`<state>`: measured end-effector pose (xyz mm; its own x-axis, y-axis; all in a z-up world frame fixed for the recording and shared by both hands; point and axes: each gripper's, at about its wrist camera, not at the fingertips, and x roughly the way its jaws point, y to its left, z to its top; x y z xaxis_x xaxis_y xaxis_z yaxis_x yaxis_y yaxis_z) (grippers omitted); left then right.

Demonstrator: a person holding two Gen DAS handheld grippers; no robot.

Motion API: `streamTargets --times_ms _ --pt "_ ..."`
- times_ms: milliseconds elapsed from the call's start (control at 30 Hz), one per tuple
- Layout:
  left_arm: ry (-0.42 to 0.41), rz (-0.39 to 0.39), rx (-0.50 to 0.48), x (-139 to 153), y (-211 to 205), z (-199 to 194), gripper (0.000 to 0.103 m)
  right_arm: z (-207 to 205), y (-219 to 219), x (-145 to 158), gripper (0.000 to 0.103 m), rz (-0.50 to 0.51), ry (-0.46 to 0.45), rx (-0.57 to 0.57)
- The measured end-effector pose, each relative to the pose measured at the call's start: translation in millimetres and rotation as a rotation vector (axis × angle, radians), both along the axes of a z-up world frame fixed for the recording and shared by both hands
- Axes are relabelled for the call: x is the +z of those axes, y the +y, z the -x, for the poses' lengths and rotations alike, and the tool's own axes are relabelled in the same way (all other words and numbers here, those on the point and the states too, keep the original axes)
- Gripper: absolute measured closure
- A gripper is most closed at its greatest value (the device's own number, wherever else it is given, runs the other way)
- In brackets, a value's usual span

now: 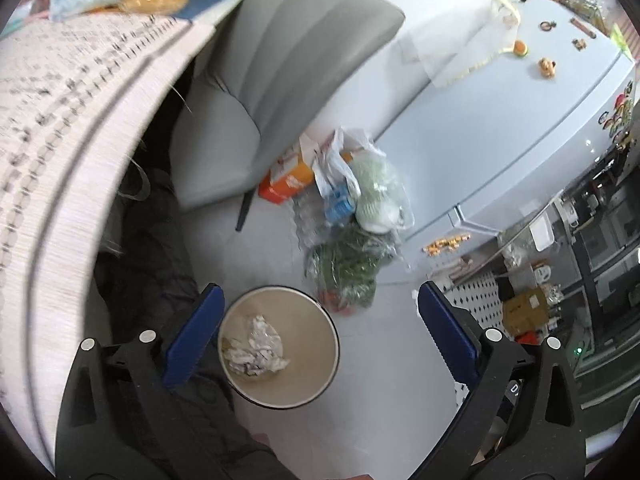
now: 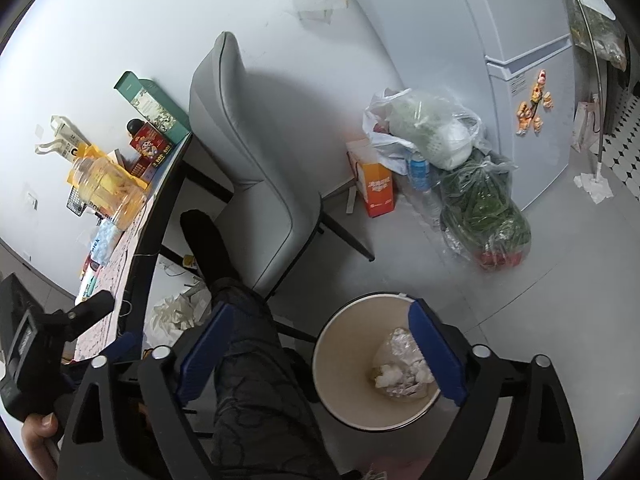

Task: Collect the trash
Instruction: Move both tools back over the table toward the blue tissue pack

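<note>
A round beige trash bin (image 1: 320,320) stands on the grey floor below me, with crumpled white paper and plastic trash (image 1: 258,346) in its bottom. My left gripper (image 1: 318,304) hangs above it, open and empty, blue pads wide apart. In the right wrist view the same bin (image 2: 344,368) holds the crumpled trash (image 2: 400,364). My right gripper (image 2: 320,316) is open and empty above the bin's left rim, its right pad over the bin. The left gripper's body (image 2: 36,344) shows at the far left of that view, held in a hand.
A grey chair (image 2: 248,152) stands at the table (image 2: 132,240), which carries boxes, a yellow jar and tissues. Plastic bags of vegetables (image 2: 480,208) and an orange box (image 2: 376,188) lie by the white fridge (image 2: 520,100). A person's dark-trousered leg (image 2: 248,352) is beside the bin.
</note>
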<state>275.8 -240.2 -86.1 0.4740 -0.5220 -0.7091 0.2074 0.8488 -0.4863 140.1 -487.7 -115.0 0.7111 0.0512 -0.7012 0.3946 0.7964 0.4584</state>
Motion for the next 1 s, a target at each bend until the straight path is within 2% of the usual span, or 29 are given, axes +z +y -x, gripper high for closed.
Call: streamTargets --times_ms 167,567,800,1000 --pt "-0.055 0.012 0.033 22 30 11 0.006 -8 29 16 0.012 0.017 -0.025 0.043" --pt "-0.173 0.021 0.179 65 125 45 0.006 -26 131 51 0.012 0.076 -0.057 0.243" --pt "-0.21 0.025 0.271 74 178 67 0.006 -31 180 63 0.012 0.1 -0.065 0.326" --pt "-0.228 -0.005 0.342 67 221 91 0.006 -33 215 70 0.012 0.12 -0.07 0.384"
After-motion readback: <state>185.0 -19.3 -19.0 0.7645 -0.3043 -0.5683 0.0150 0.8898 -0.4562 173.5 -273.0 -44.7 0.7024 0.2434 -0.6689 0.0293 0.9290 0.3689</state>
